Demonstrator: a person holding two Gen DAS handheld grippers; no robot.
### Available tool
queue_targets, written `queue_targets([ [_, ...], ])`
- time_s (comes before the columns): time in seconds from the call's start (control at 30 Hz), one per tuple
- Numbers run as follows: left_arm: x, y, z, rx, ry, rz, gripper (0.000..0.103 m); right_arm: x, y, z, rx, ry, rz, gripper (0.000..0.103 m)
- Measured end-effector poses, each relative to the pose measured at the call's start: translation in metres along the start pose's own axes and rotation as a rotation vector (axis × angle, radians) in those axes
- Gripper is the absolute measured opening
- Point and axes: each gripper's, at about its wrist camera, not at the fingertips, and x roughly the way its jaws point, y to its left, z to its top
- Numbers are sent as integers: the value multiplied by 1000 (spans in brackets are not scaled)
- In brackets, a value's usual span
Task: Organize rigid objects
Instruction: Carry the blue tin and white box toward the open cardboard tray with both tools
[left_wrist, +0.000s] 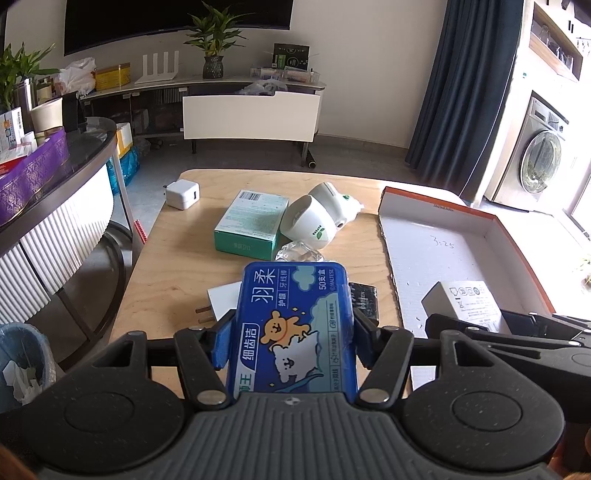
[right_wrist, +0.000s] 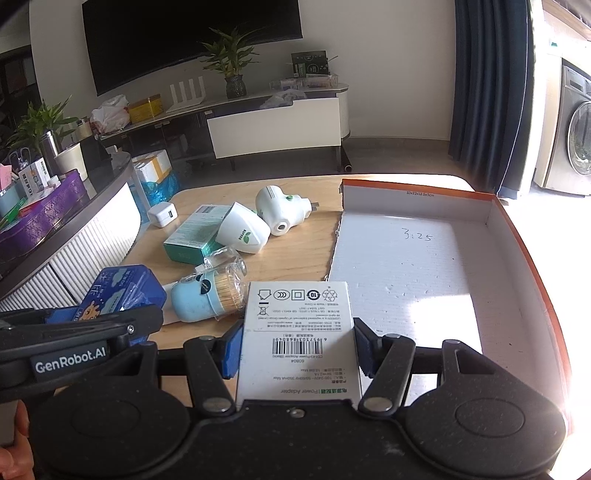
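Note:
My left gripper (left_wrist: 292, 341) is shut on a blue floss-pick box (left_wrist: 293, 317), held above the wooden table (left_wrist: 177, 280). In the right wrist view, my right gripper (right_wrist: 298, 349) is shut on a white power adapter box (right_wrist: 299, 325), at the near left edge of the orange-rimmed cardboard tray (right_wrist: 406, 266). The tray (left_wrist: 443, 251) is bare inside apart from handwritten numbers. On the table lie a green box (right_wrist: 195, 232), two white plug-in devices (right_wrist: 243, 229) (right_wrist: 279, 210), a white charger (right_wrist: 162, 216) and a light-blue toothpick holder (right_wrist: 207, 295).
A clear plastic piece (left_wrist: 299, 253), a black item (left_wrist: 364, 302) and a white plug (left_wrist: 223, 299) lie under the blue box. A waste bin (left_wrist: 22, 362) stands at lower left, beside a round side table with a purple box (left_wrist: 33, 173). A washing machine (left_wrist: 543, 158) is far right.

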Motion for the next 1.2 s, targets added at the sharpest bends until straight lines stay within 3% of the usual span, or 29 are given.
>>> queue_targets([
  [1.2, 13, -65, 19, 119, -5, -113, 63, -21, -63, 5, 129, -44, -90, 71],
])
